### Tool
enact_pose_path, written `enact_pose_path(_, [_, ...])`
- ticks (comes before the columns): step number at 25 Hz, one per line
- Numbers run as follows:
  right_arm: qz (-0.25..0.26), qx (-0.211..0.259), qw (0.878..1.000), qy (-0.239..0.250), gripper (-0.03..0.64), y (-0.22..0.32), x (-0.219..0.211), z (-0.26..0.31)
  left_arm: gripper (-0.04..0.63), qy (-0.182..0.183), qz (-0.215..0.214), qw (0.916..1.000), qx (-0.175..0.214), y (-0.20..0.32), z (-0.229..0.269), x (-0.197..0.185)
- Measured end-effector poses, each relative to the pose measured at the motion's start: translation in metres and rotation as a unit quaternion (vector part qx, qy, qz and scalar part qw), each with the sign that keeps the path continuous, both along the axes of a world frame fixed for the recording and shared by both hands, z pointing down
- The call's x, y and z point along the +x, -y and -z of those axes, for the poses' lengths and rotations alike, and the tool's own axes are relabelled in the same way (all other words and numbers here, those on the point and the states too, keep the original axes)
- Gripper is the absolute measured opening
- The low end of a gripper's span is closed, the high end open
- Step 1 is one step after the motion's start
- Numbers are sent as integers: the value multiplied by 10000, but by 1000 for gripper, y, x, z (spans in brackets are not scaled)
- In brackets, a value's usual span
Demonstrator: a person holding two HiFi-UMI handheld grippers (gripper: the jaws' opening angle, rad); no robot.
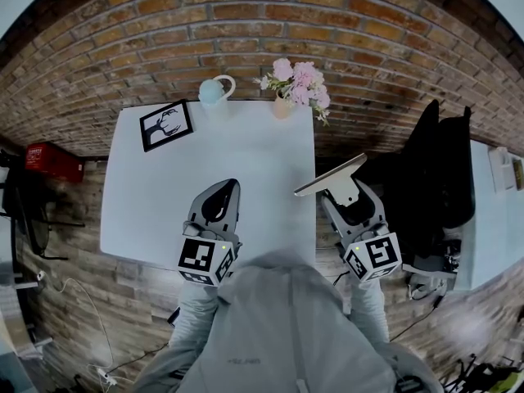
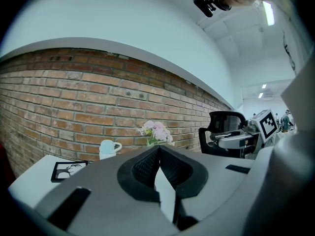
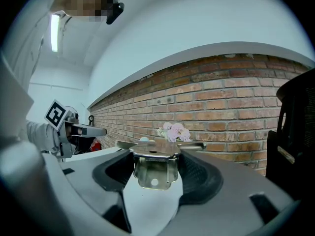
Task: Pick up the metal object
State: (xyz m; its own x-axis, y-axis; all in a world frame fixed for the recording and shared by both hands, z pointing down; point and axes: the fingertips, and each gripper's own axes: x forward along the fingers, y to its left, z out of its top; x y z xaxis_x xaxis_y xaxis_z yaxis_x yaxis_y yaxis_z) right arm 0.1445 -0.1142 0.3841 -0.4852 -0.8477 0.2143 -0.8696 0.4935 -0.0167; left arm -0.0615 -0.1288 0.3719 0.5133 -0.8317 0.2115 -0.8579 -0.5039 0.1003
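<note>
Head view: the right gripper holds the metal object, a flat plate with a folded tab beneath, raised at the right edge of the white table. The left gripper hangs over the table's near part. At the far edge stand a pale blue mug, whose inside is hidden, and a small vase holding pink flowers.

Left gripper view: the jaws meet, with nothing between them.

Right gripper view: the jaws press on the tab from both sides, and the plate lies across above them. It looks stiff, thin, fairly light and smooth. The tab seems the sound hold, though the long plate could pivot or slip.
</note>
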Motion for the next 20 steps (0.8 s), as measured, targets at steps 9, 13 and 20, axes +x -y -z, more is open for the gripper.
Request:
enact_pose_path(9, [114, -43, 9999, -55, 291, 3, -4, -5, 26, -4, 34, 10000, -25, -1, -3, 0])
enact_pose_path(13, [120, 2, 9999, -39, 291, 5, -5, -2, 26, 14, 65, 10000, -40, -1, -4, -2])
enact_pose_path(20, [151, 46, 9999, -39, 291, 6, -10, -1, 26, 16, 93, 9999, -58, -1, -6, -4])
